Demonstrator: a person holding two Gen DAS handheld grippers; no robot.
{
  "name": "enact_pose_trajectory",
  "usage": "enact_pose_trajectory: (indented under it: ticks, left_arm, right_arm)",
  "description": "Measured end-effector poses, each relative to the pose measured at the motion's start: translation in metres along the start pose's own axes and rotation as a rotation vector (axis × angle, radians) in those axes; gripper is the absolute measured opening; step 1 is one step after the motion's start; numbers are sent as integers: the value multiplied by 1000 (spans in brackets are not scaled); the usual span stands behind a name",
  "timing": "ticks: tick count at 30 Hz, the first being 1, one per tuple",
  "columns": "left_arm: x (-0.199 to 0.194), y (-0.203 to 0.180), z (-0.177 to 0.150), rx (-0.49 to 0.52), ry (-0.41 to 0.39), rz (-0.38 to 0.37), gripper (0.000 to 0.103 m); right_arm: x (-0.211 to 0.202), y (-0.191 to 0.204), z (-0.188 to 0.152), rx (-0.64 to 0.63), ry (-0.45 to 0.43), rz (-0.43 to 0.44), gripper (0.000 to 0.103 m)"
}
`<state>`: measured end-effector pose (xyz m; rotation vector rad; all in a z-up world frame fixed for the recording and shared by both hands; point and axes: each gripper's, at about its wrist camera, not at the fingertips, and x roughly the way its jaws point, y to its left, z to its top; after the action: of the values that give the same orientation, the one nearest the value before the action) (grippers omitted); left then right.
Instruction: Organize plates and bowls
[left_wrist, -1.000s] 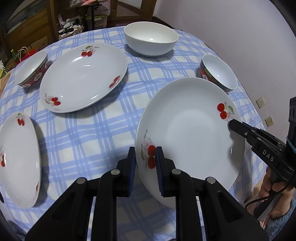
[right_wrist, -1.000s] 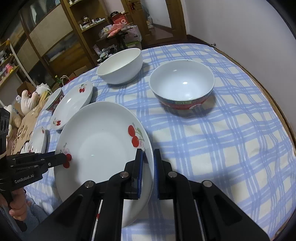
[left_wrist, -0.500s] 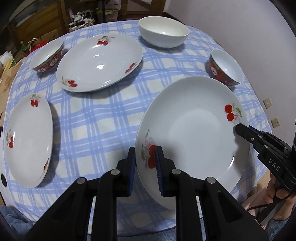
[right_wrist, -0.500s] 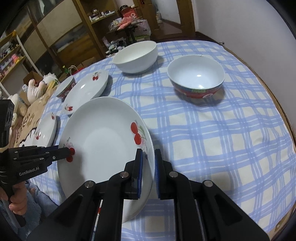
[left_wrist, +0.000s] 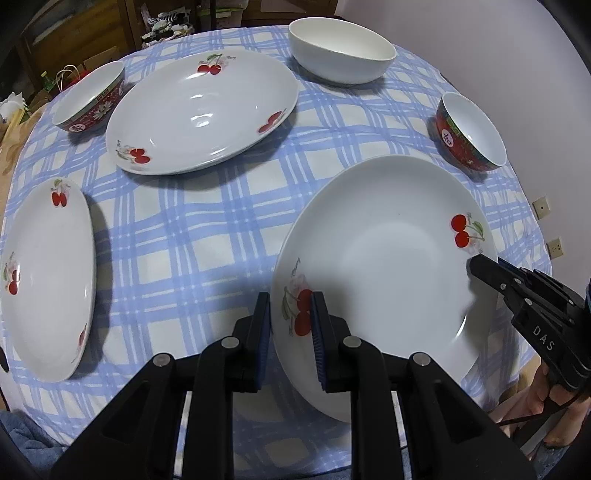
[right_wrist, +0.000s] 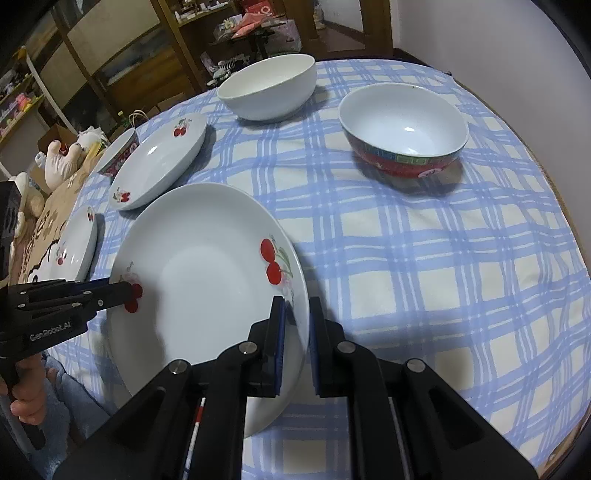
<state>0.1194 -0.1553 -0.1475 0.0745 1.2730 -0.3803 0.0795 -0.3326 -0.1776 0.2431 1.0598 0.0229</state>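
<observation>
A large white cherry plate (left_wrist: 384, 266) is held above the table's near edge. My left gripper (left_wrist: 290, 325) is shut on its left rim, and my right gripper (right_wrist: 295, 332) is shut on its right rim; the plate also shows in the right wrist view (right_wrist: 199, 280). The right gripper shows at the plate's far side in the left wrist view (left_wrist: 480, 266), and the left gripper shows in the right wrist view (right_wrist: 125, 291). A second large cherry plate (left_wrist: 203, 110) and a smaller cherry plate (left_wrist: 44, 280) lie on the blue checked tablecloth (left_wrist: 207, 221).
A large white bowl (left_wrist: 341, 55) stands at the back. A red-patterned bowl (left_wrist: 471, 133) stands at the right and another red-patterned bowl (left_wrist: 90, 98) at the back left. Wooden shelves (right_wrist: 122, 55) and soft toys (right_wrist: 62, 158) lie beyond the table.
Both grippers have lifted the held plate higher and drawn it back toward the near edge, so the other dishes look farther away. The grips are unchanged.
</observation>
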Motion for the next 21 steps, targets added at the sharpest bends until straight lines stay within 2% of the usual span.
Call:
enact_pose_trajectory:
  ticks: [11,21]
  left_arm:
    - [4,7,12,-28,-8,13,19]
    - [14,5,12,-4,-1,36,21]
  right_arm:
    - [6,9,5,-45,-8,-14,13]
    - [17,8,7,-47,15,-31,13]
